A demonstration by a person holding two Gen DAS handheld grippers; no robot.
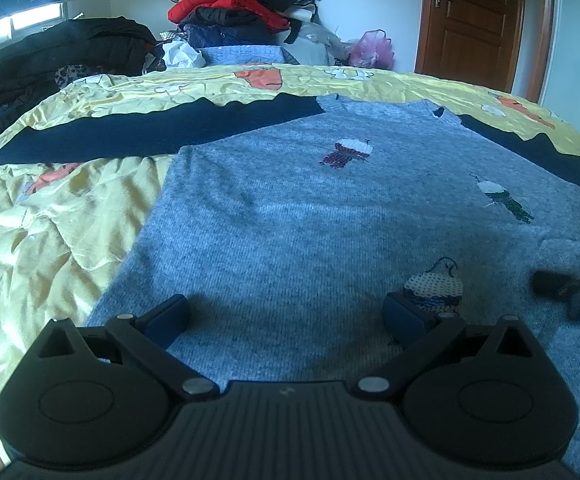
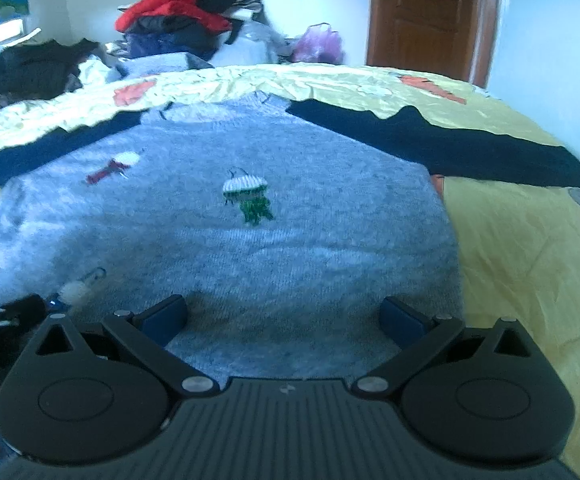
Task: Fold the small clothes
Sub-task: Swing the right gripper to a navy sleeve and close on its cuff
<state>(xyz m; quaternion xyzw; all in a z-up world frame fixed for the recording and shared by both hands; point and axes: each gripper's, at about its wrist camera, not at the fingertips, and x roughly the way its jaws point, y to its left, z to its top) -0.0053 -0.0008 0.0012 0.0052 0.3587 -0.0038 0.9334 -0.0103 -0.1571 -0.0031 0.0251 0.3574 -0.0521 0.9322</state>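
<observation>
Sweater lay flat on bed, sleeves spread, no fold made; left gripper and right gripper wide apart, empty, at hem.

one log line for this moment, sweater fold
stage: pre-grasp | sweater: flat on bed, sleeves out | left gripper: open over hem | right gripper: open over hem | folds: none

Matte black ribbed tongs, blue fingertip pads, silver pivot screws, round side discs.
</observation>
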